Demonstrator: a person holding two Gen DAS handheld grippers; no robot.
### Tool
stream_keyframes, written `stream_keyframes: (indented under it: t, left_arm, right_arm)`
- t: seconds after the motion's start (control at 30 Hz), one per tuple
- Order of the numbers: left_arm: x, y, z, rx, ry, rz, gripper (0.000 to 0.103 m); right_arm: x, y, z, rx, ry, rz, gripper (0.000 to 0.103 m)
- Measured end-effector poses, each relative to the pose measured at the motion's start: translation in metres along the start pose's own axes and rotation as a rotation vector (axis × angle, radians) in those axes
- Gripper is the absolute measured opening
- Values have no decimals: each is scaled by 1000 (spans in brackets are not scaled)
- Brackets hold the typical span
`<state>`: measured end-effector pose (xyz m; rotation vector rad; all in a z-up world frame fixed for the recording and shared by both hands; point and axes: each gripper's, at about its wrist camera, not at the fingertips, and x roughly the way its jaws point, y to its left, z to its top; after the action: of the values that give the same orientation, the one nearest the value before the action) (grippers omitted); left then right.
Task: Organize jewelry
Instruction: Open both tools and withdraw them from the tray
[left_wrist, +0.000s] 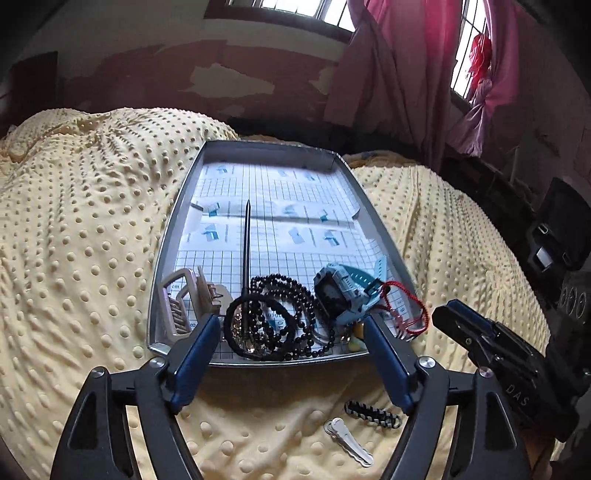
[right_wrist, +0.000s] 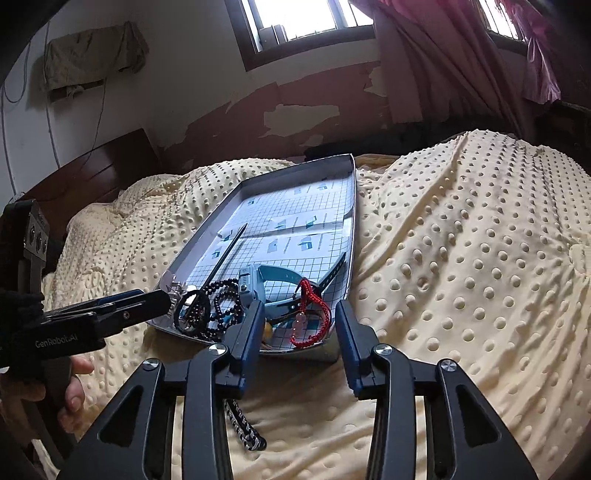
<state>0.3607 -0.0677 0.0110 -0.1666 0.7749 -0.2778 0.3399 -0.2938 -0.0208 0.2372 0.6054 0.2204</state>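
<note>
A grey tray (left_wrist: 168, 236) (right_wrist: 207, 230) lined with grid paper lies on the yellow dotted blanket. In its near end lie a black bead necklace (left_wrist: 295, 295) (right_wrist: 221, 291), a black hair tie (left_wrist: 231, 325), a long black hair stick (left_wrist: 246, 240) (right_wrist: 229, 251), a beige hair claw (left_wrist: 184, 299), a light blue watch (left_wrist: 343, 291) (right_wrist: 273, 280) and a red cord bracelet (left_wrist: 410, 310) (right_wrist: 314, 321). My left gripper (left_wrist: 290, 332) (right_wrist: 168, 299) is open over the tray's near edge, holding nothing. My right gripper (right_wrist: 299, 314) (left_wrist: 443, 314) is open at the tray's near right corner. A black-and-white braided bracelet (left_wrist: 373, 413) (right_wrist: 243, 428) and a white hair clip (left_wrist: 349, 441) lie on the blanket before the tray.
The blanket (left_wrist: 74, 221) (right_wrist: 461, 258) covers a bed with a dark wooden headboard (right_wrist: 92, 173). A peeling wall, windows and pink curtains (left_wrist: 399, 74) stand behind. A hand (right_wrist: 74, 384) holds the left gripper's handle.
</note>
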Motion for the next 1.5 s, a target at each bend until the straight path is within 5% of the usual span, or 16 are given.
stream_keyframes:
  t: [0.27,0.37,0.53,0.97,1.37,1.5]
  left_arm:
    - [-53,-10,-9,-4,-145,43,103]
    - [-79,-12,-20,-18,-215,49,103]
    - [-121,-22,-41,-6,-310,72,103]
    - [-212,-34,-120,-1,-486,138,103]
    - [-207,-13,-171,-4,-430,150,103]
    - [-189,-5,-178,-6,-348,147,103]
  right_arm:
    - [-49,7,-4,-56,-123,-29,69]
    - [-78,11,-7,-87,-199,-34,90]
    - [-130,24,-9,-134,-317,-3,101]
    - [-210,66,-67,-225,-342,-46,102]
    - [-210,65,-114,-224,-161,-80,102]
    - [-194,63,-119,-218,-88,-107,102]
